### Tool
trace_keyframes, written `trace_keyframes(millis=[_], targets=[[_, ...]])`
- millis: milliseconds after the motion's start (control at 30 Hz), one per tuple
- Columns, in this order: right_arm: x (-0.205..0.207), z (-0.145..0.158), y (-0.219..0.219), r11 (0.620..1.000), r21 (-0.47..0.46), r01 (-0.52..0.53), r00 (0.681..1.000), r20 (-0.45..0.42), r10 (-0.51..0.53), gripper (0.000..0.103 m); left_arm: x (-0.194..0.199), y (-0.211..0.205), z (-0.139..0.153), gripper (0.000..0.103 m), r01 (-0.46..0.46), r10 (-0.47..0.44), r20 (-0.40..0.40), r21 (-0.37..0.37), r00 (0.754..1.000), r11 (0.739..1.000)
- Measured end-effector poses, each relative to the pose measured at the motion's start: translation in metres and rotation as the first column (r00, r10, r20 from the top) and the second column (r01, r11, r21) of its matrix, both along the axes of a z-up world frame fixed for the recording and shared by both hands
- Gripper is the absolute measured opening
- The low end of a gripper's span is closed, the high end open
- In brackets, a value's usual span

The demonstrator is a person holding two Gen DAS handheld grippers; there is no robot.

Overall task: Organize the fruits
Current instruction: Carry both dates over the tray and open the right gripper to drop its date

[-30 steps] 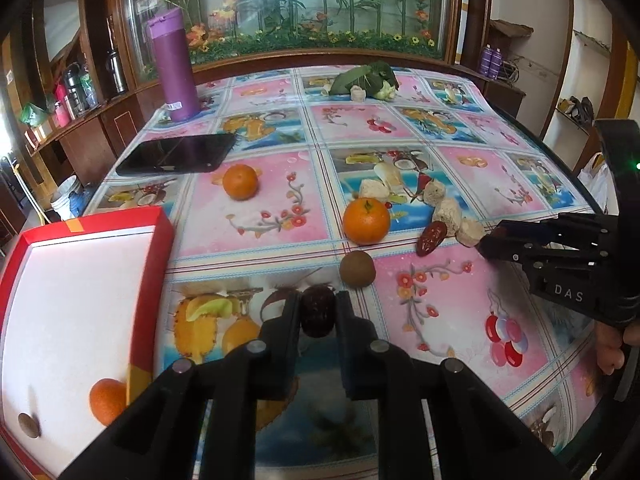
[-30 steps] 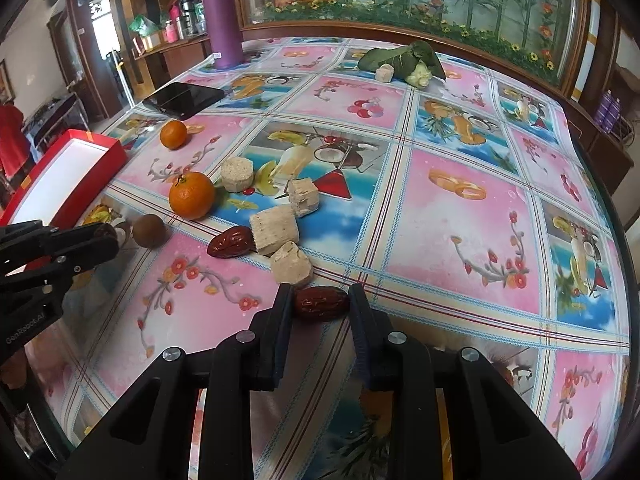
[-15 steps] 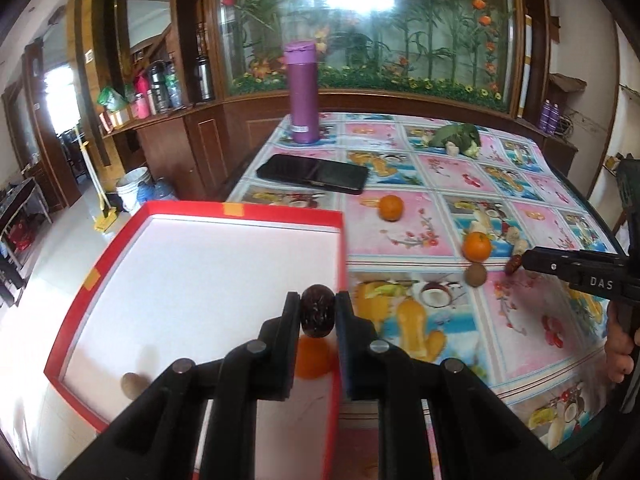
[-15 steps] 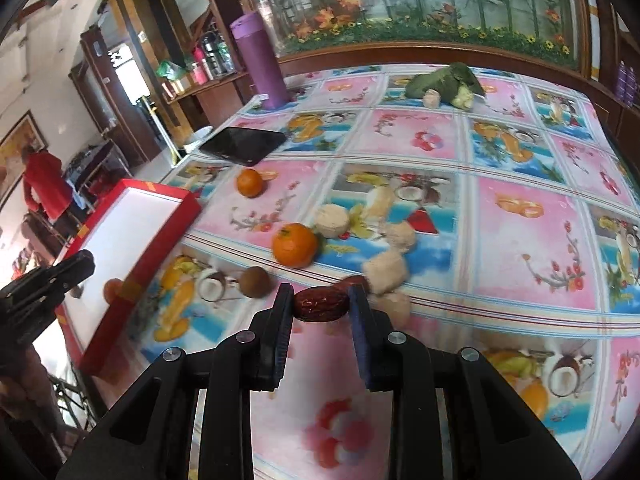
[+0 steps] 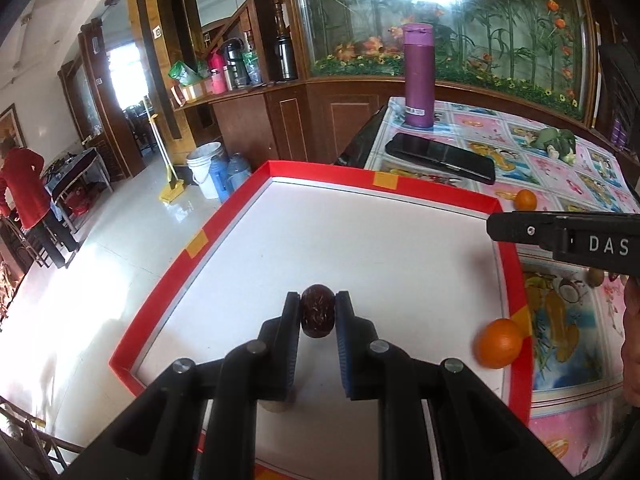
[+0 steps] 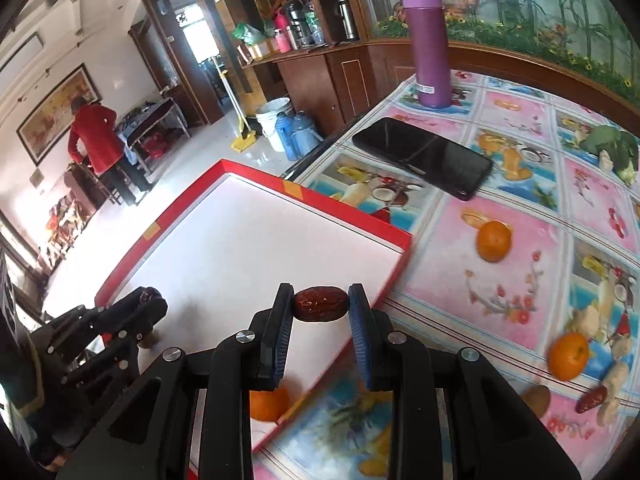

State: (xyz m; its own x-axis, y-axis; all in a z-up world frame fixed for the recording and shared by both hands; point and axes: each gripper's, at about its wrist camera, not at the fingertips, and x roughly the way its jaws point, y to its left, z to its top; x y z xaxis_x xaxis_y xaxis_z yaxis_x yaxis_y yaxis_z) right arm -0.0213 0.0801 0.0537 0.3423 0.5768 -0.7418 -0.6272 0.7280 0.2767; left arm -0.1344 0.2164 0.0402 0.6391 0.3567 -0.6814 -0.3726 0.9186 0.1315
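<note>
Both black two-finger grippers, left [image 5: 318, 314] and right [image 6: 320, 308], clamp wrinkled dark-red dates [image 5: 317, 316] above the red-rimmed white tray [image 5: 400, 194]; releasing simultaneously risks collision or a rim bounce.

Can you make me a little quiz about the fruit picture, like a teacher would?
1. True or false: the left gripper is empty.
2. What stands at the far end of the table, beyond the black phone? A) purple bottle B) green cup C) red kettle
3. Fill in: an orange already lies inside the red ____.

Key
1. False. It grips a dark red date; the right gripper grips a second date too.
2. A, the purple bottle.
3. Box.
</note>
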Motion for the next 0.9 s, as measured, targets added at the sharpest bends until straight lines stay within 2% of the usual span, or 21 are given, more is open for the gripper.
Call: trace_keyframes(millis=[167,367,800,900], targets=[[0.003,-0.015,0.03,0.999,-0.05,-0.013,1.0,-0.026,0.012,0.026,-0.001,0.013,-0.007,0.019,-0.044,0.045,-0.021,0.05,0.999,0.998],[0.002,-0.03,0.037,0.994,-0.102,-0.031,0.999,-0.038,0.027,0.026,-0.001,0.023,-0.013,0.019,-0.07,0.073,-0.038,0.073,0.997,0.995],[0.002,-0.034,0.036,0.993,-0.11,-0.035,0.998,-0.054,0.03,0.027,0.003,0.025,-0.024,0.02,-0.083,0.092,-0.082,0.107,0.992,0.991],[0.004,-0.032,0.034,0.995,-0.093,-0.038,0.996,-0.078,0.031,0.037,0.005,0.024,-0.024,0.02,-0.086,0.097,-0.087,0.117,0.992,0.989]])
